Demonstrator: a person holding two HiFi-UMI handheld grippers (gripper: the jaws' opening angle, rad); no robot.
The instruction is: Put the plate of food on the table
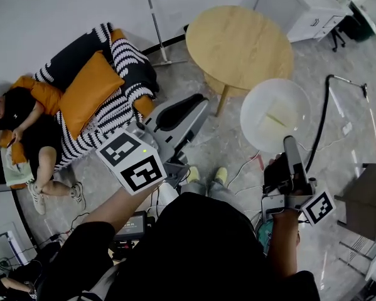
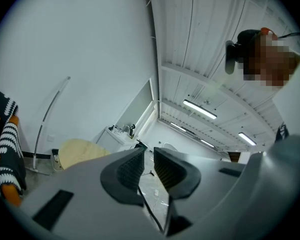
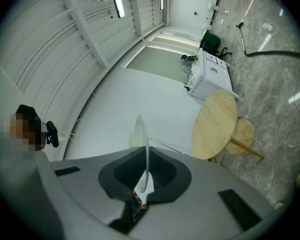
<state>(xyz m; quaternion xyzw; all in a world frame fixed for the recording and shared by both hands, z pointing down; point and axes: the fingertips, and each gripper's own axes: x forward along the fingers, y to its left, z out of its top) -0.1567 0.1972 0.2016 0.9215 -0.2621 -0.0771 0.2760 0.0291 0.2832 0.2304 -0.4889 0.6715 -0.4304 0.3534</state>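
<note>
While our right gripper [image 1: 287, 143] clamps the plate [image 1: 270, 102] by its near rim beside the round table [image 1: 238, 42], our left gripper [image 1: 196, 105] stands slightly open, empty.

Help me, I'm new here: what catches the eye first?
A white plate, clamped by its rim in the jaws of the right gripper, hangs near the round wooden table. At left, a person lounges on a striped sofa with an orange cushion.
</note>
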